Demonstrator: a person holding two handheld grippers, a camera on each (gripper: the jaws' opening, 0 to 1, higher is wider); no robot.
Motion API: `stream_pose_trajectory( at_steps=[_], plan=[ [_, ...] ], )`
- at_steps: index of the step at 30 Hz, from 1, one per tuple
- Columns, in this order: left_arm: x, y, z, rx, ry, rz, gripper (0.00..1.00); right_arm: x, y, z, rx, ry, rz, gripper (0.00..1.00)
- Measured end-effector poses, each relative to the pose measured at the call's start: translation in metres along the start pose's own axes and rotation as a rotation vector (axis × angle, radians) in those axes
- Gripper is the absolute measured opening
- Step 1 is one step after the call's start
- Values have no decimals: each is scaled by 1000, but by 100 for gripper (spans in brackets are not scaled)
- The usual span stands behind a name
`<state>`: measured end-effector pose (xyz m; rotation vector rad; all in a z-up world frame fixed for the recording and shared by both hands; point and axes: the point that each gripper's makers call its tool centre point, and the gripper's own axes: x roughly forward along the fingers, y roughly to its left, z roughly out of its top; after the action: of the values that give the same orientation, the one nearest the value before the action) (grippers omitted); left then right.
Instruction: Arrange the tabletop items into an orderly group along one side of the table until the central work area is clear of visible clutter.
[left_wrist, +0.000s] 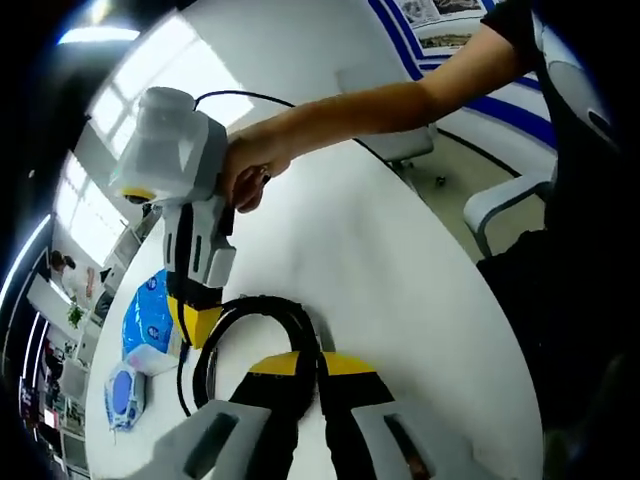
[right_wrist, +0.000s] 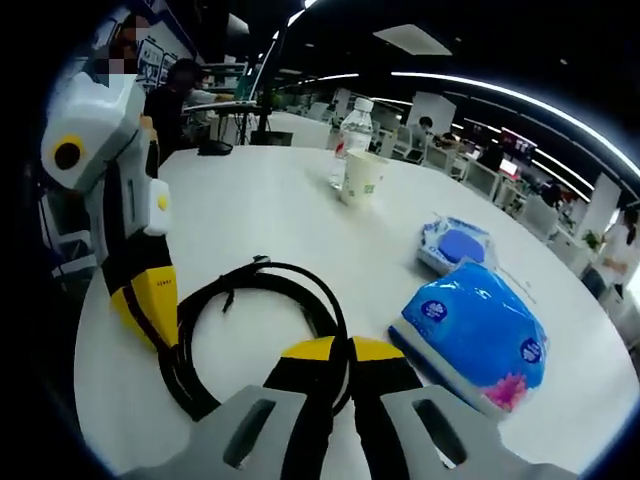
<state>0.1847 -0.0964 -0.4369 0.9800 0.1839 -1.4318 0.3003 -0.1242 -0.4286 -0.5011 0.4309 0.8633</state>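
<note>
1. Left gripper: jaws narrow, pinching the black coiled cable at its 3 o'clock edge.
2. Right gripper: jaws narrow, clamped on the same cable.
3. Cable flat on white surface.
4. Blue tissue packs at 3 o'clock; cup and bottle at 12 o'clock.

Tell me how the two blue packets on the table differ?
The larger blue pack lies nearer the cable coil and looks puffy, with pink print at one corner. The smaller blue pack lies farther off, flatter, with a dark blue oval on top. Both are blue-and-white soft plastic packets lying flat on the white table.
</note>
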Motion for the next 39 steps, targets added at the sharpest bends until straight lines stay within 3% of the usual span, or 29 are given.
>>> stream_pose_trajectory(
  at_steps=[7, 11, 18, 22, 27, 30, 39],
  plan=[
    [-6, 2, -1, -47, -15, 14, 14, -10, -7, 5, 26, -28, -33, 9],
    [-11, 2, 6, -92, -68, 6, 14, -15, -9, 7, 34, -40, -43, 10],
    [-17, 15, 8, -133, -95, 28, 15, -27, -16, 5, 48, -50, -66, 11],
    [-22, 29, 11, -173, -122, 71, 16, -36, -24, 4, 67, -71, -85, 11],
    [-23, 48, 4, -205, -89, 151, 19, -48, -28, 3, 80, -119, -108, 12],
    [-26, 67, 9, -241, -144, 229, 25, -53, -30, 0, 97, -138, -107, 12],
    [-28, 95, 11, -278, -164, 302, 27, -63, -37, -17, 105, -129, -115, 16]
  ],
)
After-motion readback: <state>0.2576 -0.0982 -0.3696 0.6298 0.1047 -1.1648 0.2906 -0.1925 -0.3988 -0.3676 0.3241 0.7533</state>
